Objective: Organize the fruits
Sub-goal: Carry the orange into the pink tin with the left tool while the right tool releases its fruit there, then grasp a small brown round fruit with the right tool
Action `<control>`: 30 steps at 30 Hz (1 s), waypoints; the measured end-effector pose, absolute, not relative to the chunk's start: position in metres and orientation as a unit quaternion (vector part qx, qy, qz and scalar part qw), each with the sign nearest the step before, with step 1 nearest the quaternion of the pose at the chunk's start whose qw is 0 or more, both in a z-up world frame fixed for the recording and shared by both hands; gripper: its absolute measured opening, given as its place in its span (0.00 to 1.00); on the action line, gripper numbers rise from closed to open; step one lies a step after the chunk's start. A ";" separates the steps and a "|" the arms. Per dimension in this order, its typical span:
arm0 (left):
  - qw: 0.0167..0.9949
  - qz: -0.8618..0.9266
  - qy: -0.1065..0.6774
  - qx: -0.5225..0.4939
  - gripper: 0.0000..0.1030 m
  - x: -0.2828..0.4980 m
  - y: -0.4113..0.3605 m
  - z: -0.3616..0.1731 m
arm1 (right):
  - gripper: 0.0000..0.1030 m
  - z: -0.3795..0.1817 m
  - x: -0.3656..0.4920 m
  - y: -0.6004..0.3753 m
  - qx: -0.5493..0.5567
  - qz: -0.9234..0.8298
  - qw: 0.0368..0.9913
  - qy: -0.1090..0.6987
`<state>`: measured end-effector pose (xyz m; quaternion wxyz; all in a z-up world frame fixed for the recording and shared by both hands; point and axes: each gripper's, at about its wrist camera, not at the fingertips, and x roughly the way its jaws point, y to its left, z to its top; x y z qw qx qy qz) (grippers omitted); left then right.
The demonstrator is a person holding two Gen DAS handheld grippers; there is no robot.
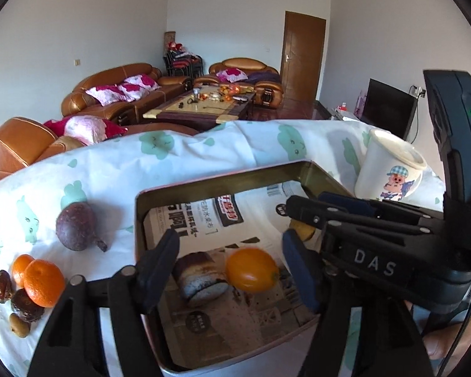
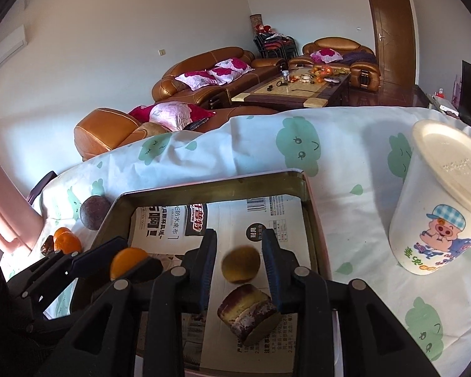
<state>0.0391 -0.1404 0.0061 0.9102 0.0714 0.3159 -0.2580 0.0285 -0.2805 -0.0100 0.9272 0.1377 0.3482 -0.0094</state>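
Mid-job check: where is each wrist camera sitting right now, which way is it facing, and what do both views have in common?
Left wrist: above the near edge of the tray, facing the sofas; left gripper open around an orange fruit; right gripper crosses in from the right.

Right wrist: slightly further right above the same tray, same heading; right gripper open around a brownish fruit; left gripper shows at the left.

Shared: tray, orange fruit, white cup, purple fruit.
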 end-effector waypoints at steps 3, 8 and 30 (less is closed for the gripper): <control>0.917 -0.254 0.296 0.076 0.91 0.032 -0.138 0.012 | 0.60 -0.005 0.024 -0.286 0.158 -0.008 0.930 0.331; 0.929 -0.236 0.279 0.061 0.94 0.023 -0.122 0.023 | 0.67 0.011 0.008 -0.289 0.166 -0.020 0.947 0.276; 0.944 -0.077 0.316 0.051 0.96 0.030 0.072 -0.003 | 0.67 0.014 -0.015 -0.176 0.083 -0.001 0.965 0.251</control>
